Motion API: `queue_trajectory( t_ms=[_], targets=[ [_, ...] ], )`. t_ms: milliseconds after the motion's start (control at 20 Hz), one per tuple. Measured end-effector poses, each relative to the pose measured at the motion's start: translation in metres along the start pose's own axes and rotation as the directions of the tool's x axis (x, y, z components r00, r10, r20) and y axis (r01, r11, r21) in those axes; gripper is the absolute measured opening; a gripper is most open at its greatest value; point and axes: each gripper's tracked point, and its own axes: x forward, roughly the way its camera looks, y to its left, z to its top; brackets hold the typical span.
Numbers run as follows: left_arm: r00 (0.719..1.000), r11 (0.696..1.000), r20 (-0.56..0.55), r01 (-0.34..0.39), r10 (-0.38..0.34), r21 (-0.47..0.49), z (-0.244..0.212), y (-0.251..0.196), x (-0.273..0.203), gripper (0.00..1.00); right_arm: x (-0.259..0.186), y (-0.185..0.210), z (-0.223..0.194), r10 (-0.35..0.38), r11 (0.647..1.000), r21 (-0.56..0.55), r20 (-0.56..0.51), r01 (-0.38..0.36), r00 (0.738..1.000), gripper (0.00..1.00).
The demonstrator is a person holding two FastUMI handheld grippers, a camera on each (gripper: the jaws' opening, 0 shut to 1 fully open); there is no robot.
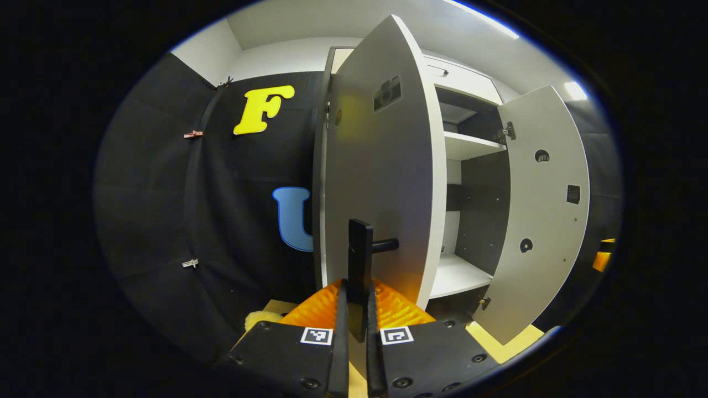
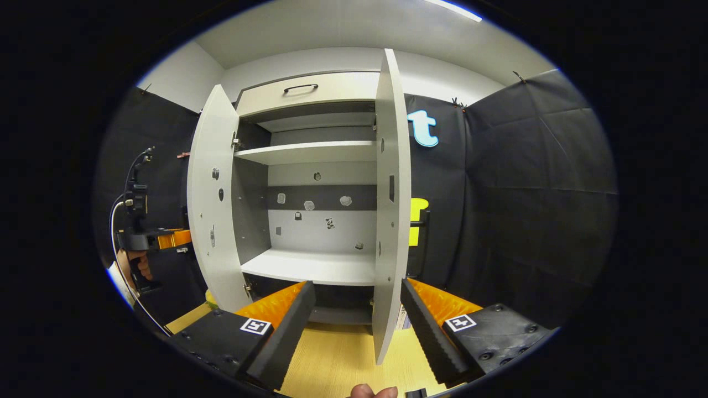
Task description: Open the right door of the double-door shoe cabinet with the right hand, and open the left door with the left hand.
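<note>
Step in hand: opening the left door [image 1: 381, 177]; judged near its end, since both doors already stand swung out from the shoe cabinet [image 2: 318, 166].
Left gripper [image 1: 357, 326]: jaws narrow, closed on the black handle [image 1: 360, 260] of the left door, one finger on each side of the bar.
Right gripper [image 2: 357, 326]: jaws wide, holding nothing; the edge of the right door [image 2: 391, 210] stands between the fingers, apart from both.
Right door: open, edge-on in the right gripper view, its own handle just showing behind it.
Inside: bare white shelves [image 2: 310, 265] in plain sight.
Next move: judged to be letting the left jaws off the handle and drawing back without nudging the door.
Tabletop [image 2: 337, 354]: pale wood below the cabinet.
</note>
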Motion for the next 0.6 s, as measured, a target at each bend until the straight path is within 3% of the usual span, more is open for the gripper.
queue_trajectory(
  t_ms=[200, 600],
  targets=[
    [0.999, 0.999, 0.016, 0.033, -0.033, 0.000, 0.004, 0.005, -0.004, 0.17, -0.004, 0.018, 0.001, 0.032, 0.999, 0.007, 0.011, -0.032, 0.999, 0.98],
    [1.000, 1.000, 0.029, 0.012, -0.011, -0.018, 0.004, 0.012, -0.005, 0.16, -0.006, 0.036, 0.002, 0.043, 0.999, -0.023, 0.016, -0.042, 0.999, 0.99]
  ],
)
